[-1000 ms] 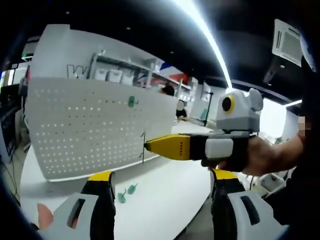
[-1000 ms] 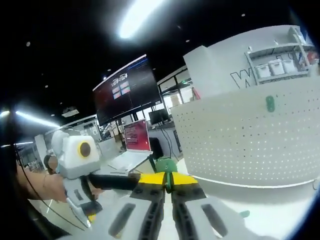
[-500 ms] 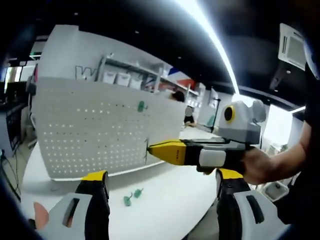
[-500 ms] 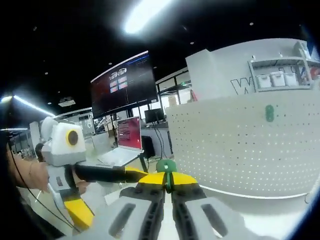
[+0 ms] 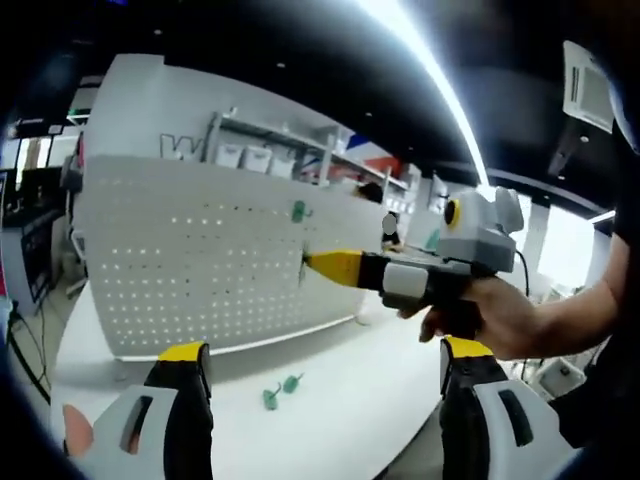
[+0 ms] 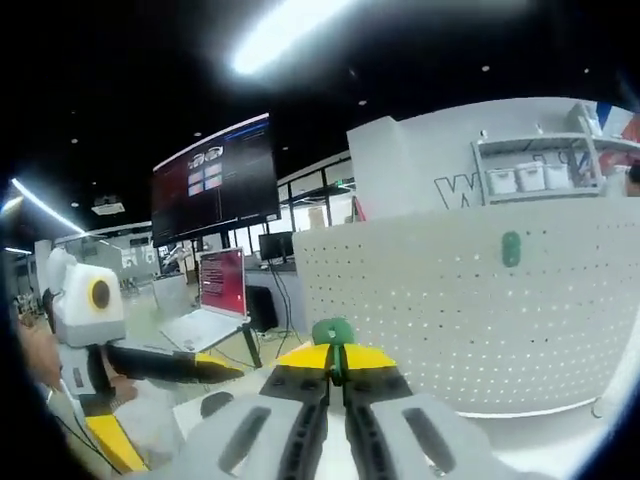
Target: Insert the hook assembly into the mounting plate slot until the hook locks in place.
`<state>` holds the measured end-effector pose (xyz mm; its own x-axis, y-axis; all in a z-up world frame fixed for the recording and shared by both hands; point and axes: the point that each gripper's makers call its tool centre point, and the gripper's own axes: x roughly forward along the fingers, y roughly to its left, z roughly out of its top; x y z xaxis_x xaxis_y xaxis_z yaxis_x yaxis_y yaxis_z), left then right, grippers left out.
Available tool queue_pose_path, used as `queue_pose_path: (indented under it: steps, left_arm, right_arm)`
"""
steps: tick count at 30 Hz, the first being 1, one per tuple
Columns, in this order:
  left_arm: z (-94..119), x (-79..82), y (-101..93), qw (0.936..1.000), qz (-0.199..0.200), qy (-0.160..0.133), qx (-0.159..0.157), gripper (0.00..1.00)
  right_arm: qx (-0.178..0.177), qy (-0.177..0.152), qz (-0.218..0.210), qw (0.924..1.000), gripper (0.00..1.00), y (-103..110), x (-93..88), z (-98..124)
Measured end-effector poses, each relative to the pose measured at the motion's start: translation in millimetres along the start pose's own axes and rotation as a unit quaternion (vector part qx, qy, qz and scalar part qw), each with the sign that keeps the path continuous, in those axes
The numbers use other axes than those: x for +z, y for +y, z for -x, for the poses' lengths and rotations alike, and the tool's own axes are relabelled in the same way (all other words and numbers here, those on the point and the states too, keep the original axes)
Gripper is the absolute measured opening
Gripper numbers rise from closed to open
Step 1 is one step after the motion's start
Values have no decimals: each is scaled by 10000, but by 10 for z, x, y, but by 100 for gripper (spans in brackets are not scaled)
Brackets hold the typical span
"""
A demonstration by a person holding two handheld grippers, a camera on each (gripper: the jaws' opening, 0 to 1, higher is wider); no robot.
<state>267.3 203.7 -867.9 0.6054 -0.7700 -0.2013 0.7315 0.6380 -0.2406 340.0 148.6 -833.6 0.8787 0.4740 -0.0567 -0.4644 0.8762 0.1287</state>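
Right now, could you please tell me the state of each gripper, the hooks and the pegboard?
right gripper: shut on a green hook, short of the board.
left gripper: open, holding nothing.
pegboard: standing upright on the white table.
mounted green hook: already hanging on the pegboard.
two loose green hooks: lying on the table before the board.

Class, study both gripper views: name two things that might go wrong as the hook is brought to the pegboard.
1. The right gripper pinches the green hook only at its jaw tips, so it might twist or slip on contact with the pegboard.
2. Two spare hooks lie on the table below the board; a low sweep may knock them away.
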Motion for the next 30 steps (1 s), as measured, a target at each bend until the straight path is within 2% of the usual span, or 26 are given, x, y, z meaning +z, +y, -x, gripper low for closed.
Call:
queue_pose_path:
  steps: [9, 12, 19, 27, 29, 30]
  left_arm:
    - [10, -26, 42, 10000, 32, 4, 53, 97]
    - [27, 10, 71, 9999, 7, -105, 137, 99]
    - [42, 5, 108, 9998, 22, -107, 180, 100]
    - [36, 5, 121, 9997, 69, -114, 183, 100]
    - [32, -4, 123, 9998, 57, -84, 164, 100]
    - [25, -41, 121, 9999, 48, 27, 147, 100]
  right_arm:
    - [-446, -170, 44, 9989, 1, -263, 26, -69]
    - [-586, -206, 20, 9981, 1, -368, 32, -80]
    - [-804, -234, 96, 9964, 1, -596, 56, -119]
    - [-1136, -357, 139, 9928, 1, -919, 179, -139]
    - [-1215, -377, 165, 9917, 1, -1004, 209, -143]
    - [-1242, -389, 163, 9914, 1, -1039, 221, -144]
